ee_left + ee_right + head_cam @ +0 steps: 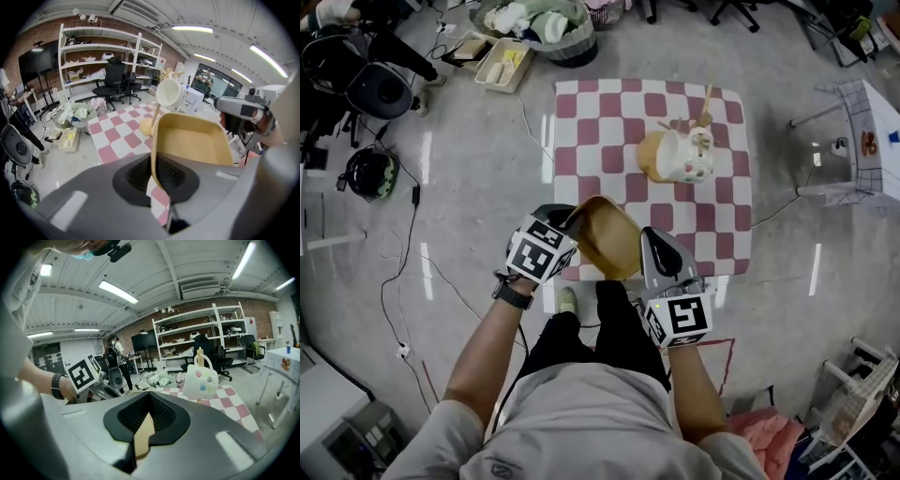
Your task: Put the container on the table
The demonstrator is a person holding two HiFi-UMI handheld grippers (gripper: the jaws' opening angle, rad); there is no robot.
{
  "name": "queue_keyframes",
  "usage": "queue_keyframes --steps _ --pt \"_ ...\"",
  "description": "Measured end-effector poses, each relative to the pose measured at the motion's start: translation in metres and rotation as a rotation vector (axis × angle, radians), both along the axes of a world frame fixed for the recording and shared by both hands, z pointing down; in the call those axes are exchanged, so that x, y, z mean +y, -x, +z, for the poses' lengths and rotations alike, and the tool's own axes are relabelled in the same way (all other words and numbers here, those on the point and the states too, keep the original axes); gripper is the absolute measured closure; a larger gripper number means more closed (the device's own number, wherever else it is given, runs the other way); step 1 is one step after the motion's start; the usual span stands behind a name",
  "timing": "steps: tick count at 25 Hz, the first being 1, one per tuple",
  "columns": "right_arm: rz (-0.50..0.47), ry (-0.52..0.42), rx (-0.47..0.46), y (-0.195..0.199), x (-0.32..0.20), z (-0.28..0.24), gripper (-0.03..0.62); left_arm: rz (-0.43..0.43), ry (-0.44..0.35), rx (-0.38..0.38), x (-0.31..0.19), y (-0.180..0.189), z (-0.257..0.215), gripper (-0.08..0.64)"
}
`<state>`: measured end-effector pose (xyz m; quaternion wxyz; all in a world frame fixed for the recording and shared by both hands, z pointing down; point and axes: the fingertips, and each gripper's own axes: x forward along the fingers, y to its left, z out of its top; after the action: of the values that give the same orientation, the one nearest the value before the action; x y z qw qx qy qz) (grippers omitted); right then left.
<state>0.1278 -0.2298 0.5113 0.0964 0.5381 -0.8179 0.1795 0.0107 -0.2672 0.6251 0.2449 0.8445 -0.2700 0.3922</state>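
Observation:
A tan, shallow container (pixel 609 239) hangs over the near edge of the red-and-white checked table (pixel 712 220), tilted up on its side. My left gripper (pixel 570 227) is shut on its left rim; in the left gripper view the container (pixel 192 140) stands right in front of the left gripper (pixel 159 183), its wall between the jaws. My right gripper (pixel 649 246) is shut on the opposite rim, and in the right gripper view a tan edge of the container (pixel 143 439) shows between the jaws of the right gripper (pixel 143 427).
A white painted mug (pixel 692 156) hangs on a wooden stand (pixel 652 155) at the table's far middle. On the floor beyond lie a basket of cloths (pixel 546 30) and a beige tray (pixel 502 64). A white side table (pixel 870 141) stands right; cables and a helmet (pixel 370 173) lie left.

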Motion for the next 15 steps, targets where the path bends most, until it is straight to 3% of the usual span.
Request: queue_keyframes --steps 15 --pt "0.011 0.080 -0.025 -0.003 -0.036 0.103 0.583 -0.030 0.092 -0.045 -0.045 -0.024 0.110 0.543"
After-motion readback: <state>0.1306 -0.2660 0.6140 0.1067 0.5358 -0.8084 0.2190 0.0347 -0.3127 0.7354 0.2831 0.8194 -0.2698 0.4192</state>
